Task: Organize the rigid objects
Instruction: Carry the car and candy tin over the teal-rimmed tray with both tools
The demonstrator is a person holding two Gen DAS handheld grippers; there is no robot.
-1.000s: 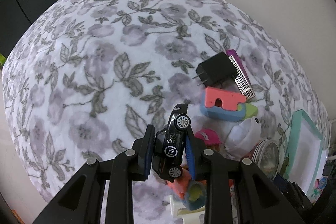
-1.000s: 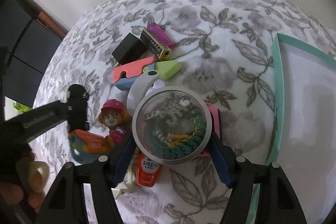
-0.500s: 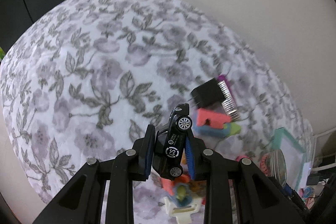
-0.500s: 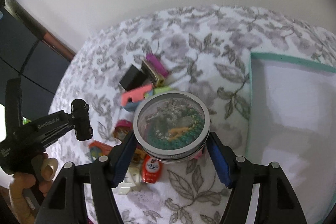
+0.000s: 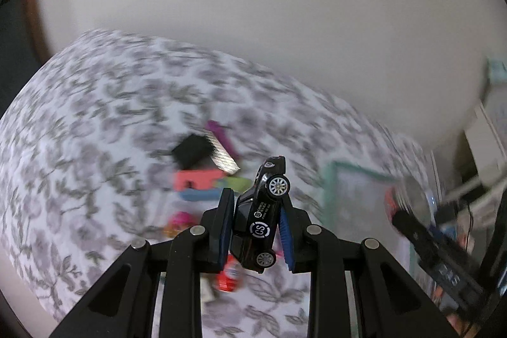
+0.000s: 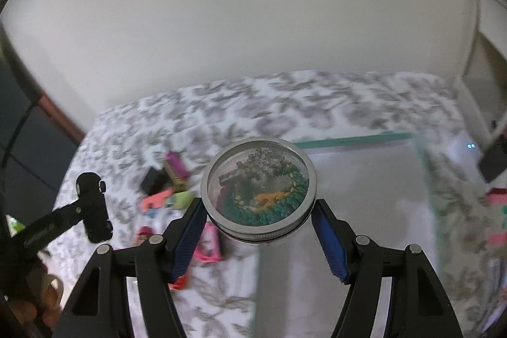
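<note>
Aloft, left gripper clamping toy car; right gripper clasping round jar

One black toy car, one round lidded jar, one teal-rimmed tray, one black plug

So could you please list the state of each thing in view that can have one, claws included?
Left claw: shut on the toy car.
Black toy car: held off the cloth, nose tilted up.
Right claw: shut on the round jar.
Round jar: lid on, held in the air near the tray, coloured bits inside.
Teal-rimmed tray: flat on the floral cloth; contents unclear.
Black charger: lying on the cloth.
</note>
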